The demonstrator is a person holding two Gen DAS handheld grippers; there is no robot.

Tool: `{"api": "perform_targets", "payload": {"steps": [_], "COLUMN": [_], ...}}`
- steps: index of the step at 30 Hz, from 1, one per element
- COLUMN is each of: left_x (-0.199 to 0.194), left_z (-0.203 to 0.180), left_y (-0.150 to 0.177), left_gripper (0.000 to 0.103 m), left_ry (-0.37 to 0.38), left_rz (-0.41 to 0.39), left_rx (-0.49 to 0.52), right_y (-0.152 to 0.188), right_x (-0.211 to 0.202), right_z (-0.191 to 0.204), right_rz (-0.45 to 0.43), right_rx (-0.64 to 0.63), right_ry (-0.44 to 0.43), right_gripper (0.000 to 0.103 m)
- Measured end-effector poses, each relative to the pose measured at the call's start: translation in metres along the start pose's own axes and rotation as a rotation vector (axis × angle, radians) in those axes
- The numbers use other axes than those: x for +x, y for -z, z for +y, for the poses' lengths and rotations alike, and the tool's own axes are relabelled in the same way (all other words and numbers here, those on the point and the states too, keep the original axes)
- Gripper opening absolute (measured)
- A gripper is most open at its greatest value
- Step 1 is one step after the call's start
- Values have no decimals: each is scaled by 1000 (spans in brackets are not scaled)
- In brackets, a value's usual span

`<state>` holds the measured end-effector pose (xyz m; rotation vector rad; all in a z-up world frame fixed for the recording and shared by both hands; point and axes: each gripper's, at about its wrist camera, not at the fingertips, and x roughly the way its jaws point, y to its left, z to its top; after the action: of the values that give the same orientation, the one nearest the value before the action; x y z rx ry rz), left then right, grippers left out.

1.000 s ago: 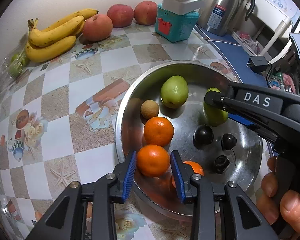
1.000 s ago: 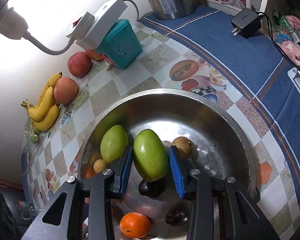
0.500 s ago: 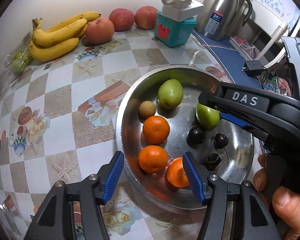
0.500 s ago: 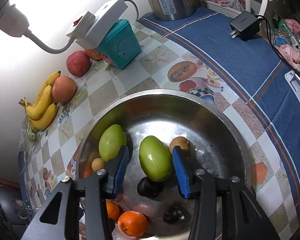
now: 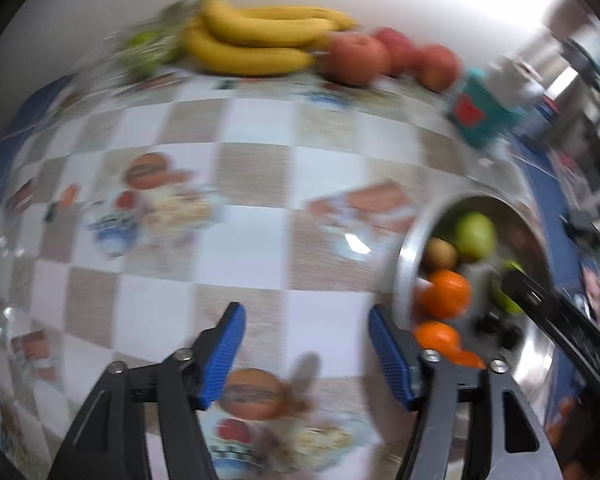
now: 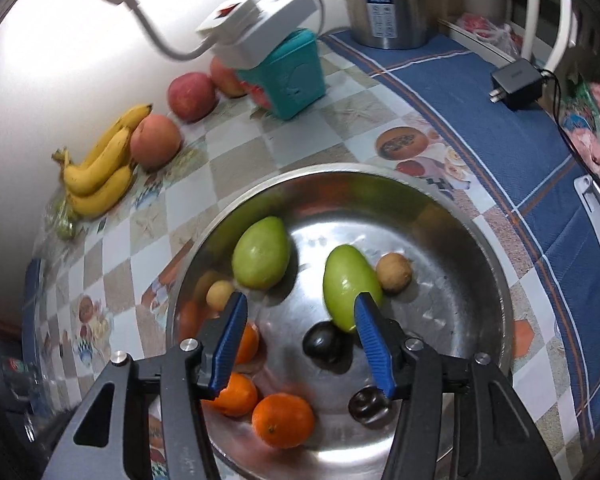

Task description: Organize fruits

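A steel bowl (image 6: 340, 169) holds two green fruits (image 6: 350, 288) (image 6: 262, 252), several oranges (image 6: 284, 420), dark plums (image 6: 324, 344) and small brown fruits (image 6: 394, 272). My right gripper (image 6: 300, 304) hovers over the bowl with its jaws opening and nothing pressed between them. The nearer green fruit lies free just behind the right fingertip. In the blurred left wrist view my left gripper (image 5: 305, 316) is over bare tablecloth left of the bowl (image 5: 404, 268), jaws opening and empty. Oranges (image 5: 446, 292) show inside the rim.
Bananas (image 6: 100, 172) and red apples (image 6: 156, 140) lie along the back wall. A teal box (image 6: 292, 76) carries a white power strip, with a steel thermos (image 6: 388, 4) behind it. A black charger (image 6: 516, 84) rests on the blue cloth at right.
The left gripper let go of its orange, opened and swung left off the bowl. The right gripper opened off the green fruit, which now lies in the bowl.
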<state>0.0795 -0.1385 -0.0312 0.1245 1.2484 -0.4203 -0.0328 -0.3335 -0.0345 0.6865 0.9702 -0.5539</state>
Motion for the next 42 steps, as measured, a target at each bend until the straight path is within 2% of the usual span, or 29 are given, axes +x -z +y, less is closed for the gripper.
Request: {"api": "perform_targets", "payload": {"steps": [3, 5, 6, 7, 10, 19, 23, 27, 30, 34, 39, 42], "left_x": [0, 1, 3, 5, 9, 10, 8, 4, -7, -25, -36, -36], "left_z": [18, 23, 25, 27, 31, 44, 51, 62, 62, 56, 54, 56], "left_y": [-1, -1, 0, 1, 5, 10, 16, 22, 28, 41, 61, 77], "left_gripper": [80, 88, 98, 102, 103, 103, 103, 103, 103, 103, 103, 103], "left_ry": [-68, -92, -104, -115, -136, -178, -225, -199, -235, -324, -317, -293], "left_rz": [-24, -29, -31, -34, -33, -61, -59, -41, -54, -84, -71, -12], "left_rx": [-41, -41, -41, -39, -35, -59, -71, -112, -109, -90, -78, -70], "right_y": [7, 11, 12, 14, 19, 30, 35, 44, 51, 60, 77, 90], "right_x": [-3, -3, -3, -3, -2, -5, -8, -12, -16, -24, -35, -40], "right_z": [8, 11, 13, 14, 18, 19, 19, 21, 24, 25, 20, 17], "right_rz": [-7, -6, -6, -7, -16, -39, -43, -51, -49, -57, -49, -37], "right_rx": [-38, -52, -57, -64, -86, -104, -112, -125, -137, -151, -155, -160], "right_ry": [22, 24, 25, 29, 38, 52, 54, 46, 33, 28, 27, 29], "right_gripper": [72, 73, 73, 75, 92, 98, 98, 98, 98, 98, 98, 98]}}
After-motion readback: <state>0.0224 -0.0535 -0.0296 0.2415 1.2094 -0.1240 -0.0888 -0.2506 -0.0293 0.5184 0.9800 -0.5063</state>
